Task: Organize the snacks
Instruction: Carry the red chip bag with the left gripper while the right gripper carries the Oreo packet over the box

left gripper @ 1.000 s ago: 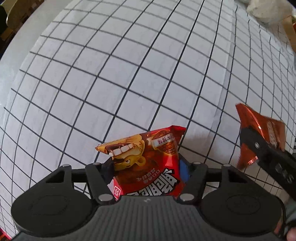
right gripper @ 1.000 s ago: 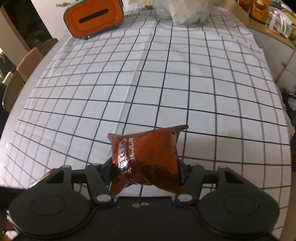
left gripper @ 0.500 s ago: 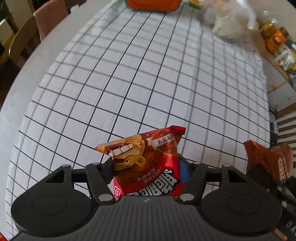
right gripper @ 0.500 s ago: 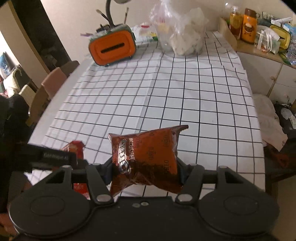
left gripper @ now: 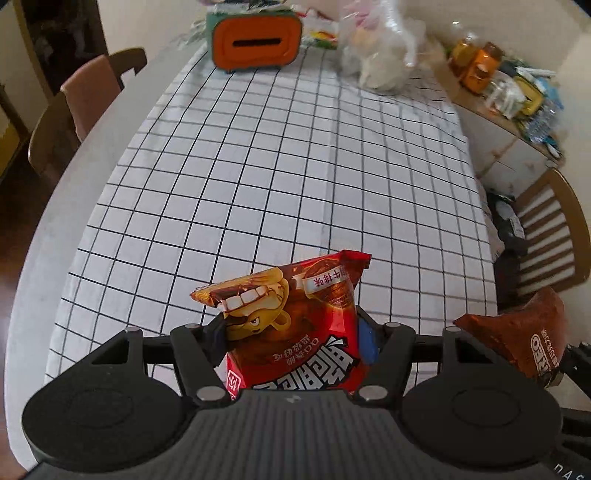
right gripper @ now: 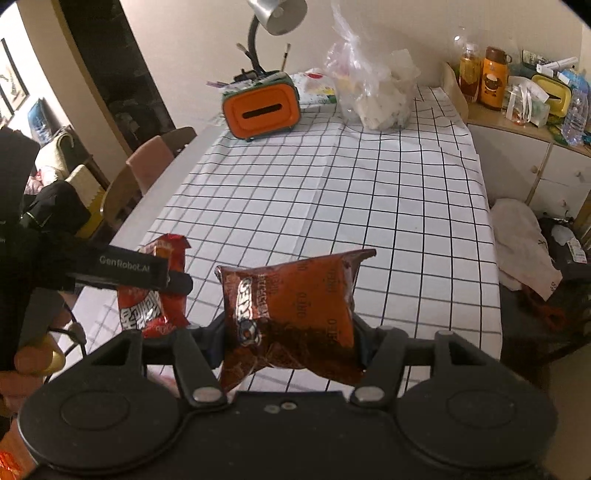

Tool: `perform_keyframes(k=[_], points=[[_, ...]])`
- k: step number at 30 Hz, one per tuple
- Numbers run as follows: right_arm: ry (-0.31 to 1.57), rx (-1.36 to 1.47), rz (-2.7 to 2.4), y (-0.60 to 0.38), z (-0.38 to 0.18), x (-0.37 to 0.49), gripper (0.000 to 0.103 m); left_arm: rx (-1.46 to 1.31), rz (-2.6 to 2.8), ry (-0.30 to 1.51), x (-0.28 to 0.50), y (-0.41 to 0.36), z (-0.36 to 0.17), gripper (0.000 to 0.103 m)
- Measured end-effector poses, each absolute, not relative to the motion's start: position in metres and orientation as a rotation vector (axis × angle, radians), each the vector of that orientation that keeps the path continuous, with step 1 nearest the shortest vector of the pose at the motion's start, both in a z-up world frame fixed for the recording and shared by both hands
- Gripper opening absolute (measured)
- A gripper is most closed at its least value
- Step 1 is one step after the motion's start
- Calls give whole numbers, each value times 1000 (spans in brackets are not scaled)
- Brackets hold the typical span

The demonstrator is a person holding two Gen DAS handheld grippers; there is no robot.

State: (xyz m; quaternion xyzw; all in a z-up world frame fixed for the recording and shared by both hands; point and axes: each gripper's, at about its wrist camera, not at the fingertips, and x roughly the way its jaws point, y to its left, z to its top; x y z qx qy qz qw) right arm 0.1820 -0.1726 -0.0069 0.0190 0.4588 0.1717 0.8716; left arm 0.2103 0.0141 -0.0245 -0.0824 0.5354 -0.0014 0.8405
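Observation:
My left gripper (left gripper: 291, 332) is shut on a red snack bag with a yellow cartoon face (left gripper: 291, 317) and holds it above the near end of the checked tablecloth (left gripper: 280, 166). My right gripper (right gripper: 288, 332) is shut on a brown Oreo bag (right gripper: 291, 302), also held in the air. The Oreo bag shows at the right edge of the left wrist view (left gripper: 524, 336). The red bag (right gripper: 155, 295) and the left gripper's finger (right gripper: 125, 267) show at the left of the right wrist view.
An orange tissue box (right gripper: 260, 109) and a clear plastic bag (right gripper: 373, 92) stand at the table's far end, under a desk lamp (right gripper: 277, 14). Chairs (right gripper: 147, 173) line the left side. A chair (left gripper: 554, 236) and a cluttered sideboard (right gripper: 517, 107) are on the right.
Both grippers have lifted and pulled back from the table with their bags still held; the views now take in the whole table and the room beyond.

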Motion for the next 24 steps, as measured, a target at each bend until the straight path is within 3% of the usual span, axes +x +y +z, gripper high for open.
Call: perform_keyframes(k=[13, 24], points=[[978, 41, 434, -166, -1, 117, 61, -25, -98, 1119, 142, 3, -13, 65], [1044, 54, 459, -160, -29, 83, 61, 60, -134, 1188, 103, 4, -42, 65]])
